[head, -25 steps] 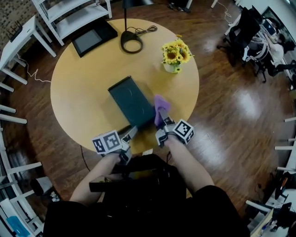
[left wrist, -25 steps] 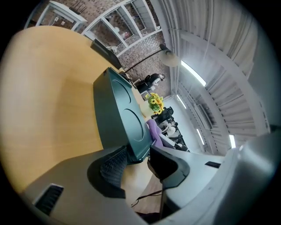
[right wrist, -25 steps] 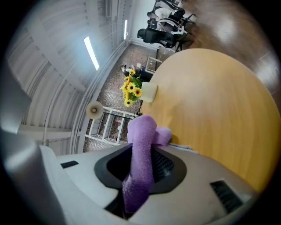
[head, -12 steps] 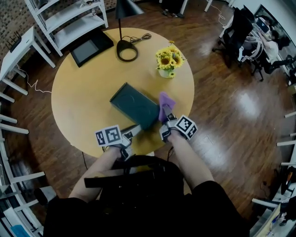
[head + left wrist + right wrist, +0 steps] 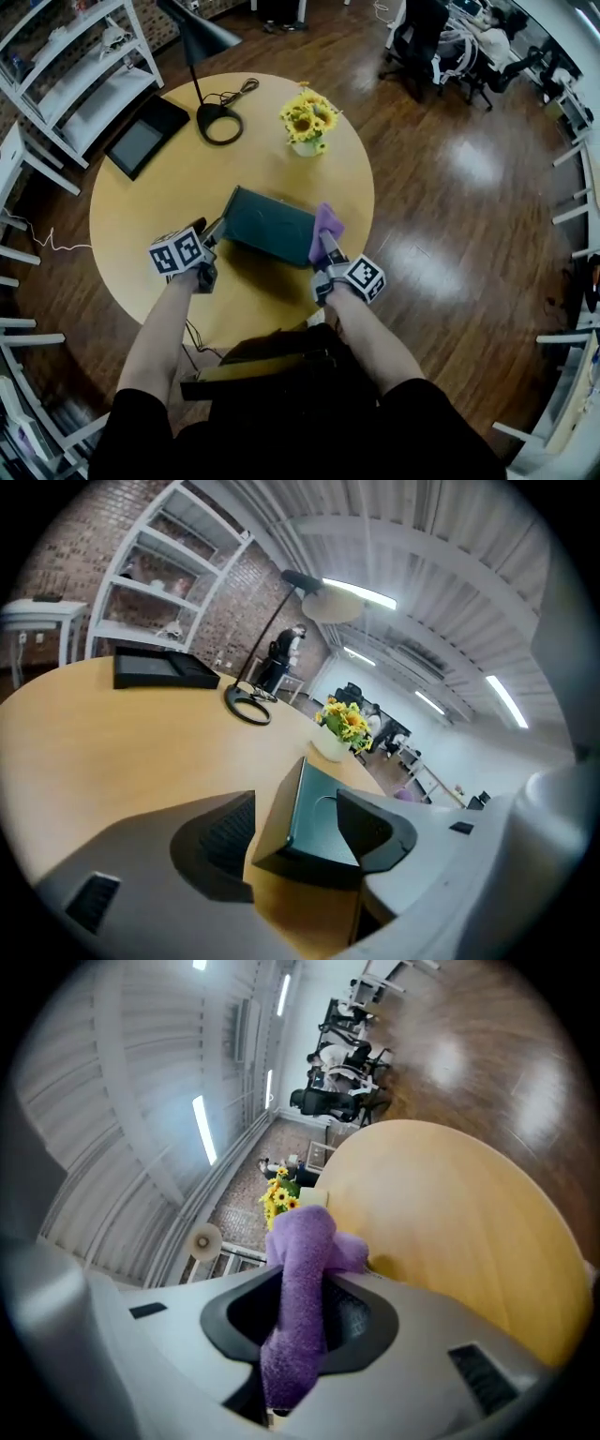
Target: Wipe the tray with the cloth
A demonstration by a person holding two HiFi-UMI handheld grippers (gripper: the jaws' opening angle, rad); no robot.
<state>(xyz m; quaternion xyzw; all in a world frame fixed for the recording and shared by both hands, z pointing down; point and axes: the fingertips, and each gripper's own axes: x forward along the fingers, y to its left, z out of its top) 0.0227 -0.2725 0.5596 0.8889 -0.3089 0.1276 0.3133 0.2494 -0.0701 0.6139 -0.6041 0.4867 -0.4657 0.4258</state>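
Observation:
A dark teal tray [image 5: 267, 225] sits on the round wooden table [image 5: 159, 197] and looks tipped, with a shadow under it. My left gripper [image 5: 217, 234] is at the tray's left end. Its jaws have just been opening and now stand wide, with a corner of the tray [image 5: 314, 822] between them and the pads off it; the left gripper [image 5: 298, 803] is open. My right gripper [image 5: 323, 247] is shut on a purple cloth [image 5: 325, 222], which touches the tray's right end. In the right gripper view the cloth [image 5: 300, 1241] sticks out of the right gripper [image 5: 300, 1290].
A vase of sunflowers [image 5: 302, 125] stands behind the tray. The base of a black lamp [image 5: 218, 123] and a flat black device [image 5: 141, 141] lie at the table's far side. White shelves [image 5: 75, 80] stand at the left, office chairs [image 5: 427, 42] far right.
My left gripper has let go of the tray's near edge, swung to its left end and spread its jaws. The right gripper still holds the cloth by the tray.

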